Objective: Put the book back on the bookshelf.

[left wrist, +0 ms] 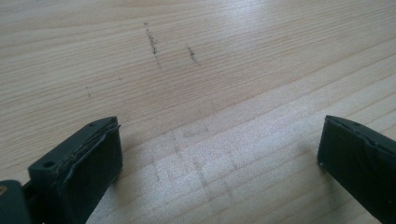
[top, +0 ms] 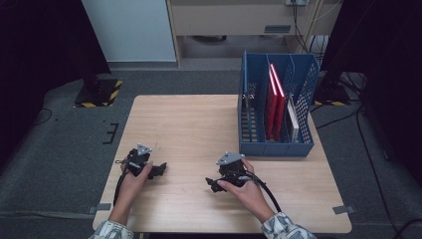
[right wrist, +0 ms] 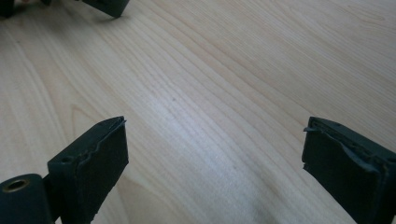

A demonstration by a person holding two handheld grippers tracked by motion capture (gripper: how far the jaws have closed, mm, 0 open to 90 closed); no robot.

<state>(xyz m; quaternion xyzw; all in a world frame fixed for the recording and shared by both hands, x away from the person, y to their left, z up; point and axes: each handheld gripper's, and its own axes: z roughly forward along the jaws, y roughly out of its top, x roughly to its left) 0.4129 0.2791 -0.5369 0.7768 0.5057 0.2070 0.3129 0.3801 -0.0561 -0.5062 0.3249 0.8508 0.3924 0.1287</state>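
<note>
My left gripper (top: 158, 170) rests low over the front left of the wooden table (top: 189, 124), held by a hand. Its jaws point right and stand wide apart. In the left gripper view, the left gripper (left wrist: 219, 135) has bare wood between its pads. My right gripper (top: 213, 183) sits at the front centre and points left towards the other one. In the right gripper view, the right gripper (right wrist: 215, 135) is open too, over bare wood, with the tip of the left gripper (right wrist: 107, 5) at the top left.
A blue plastic rack (top: 278, 107) stands at the table's back right, holding upright red books (top: 274, 99) and a white one (top: 292, 122). Faint pencil marks (left wrist: 152, 43) cross the wood. Cables trail from both grippers towards the front edge.
</note>
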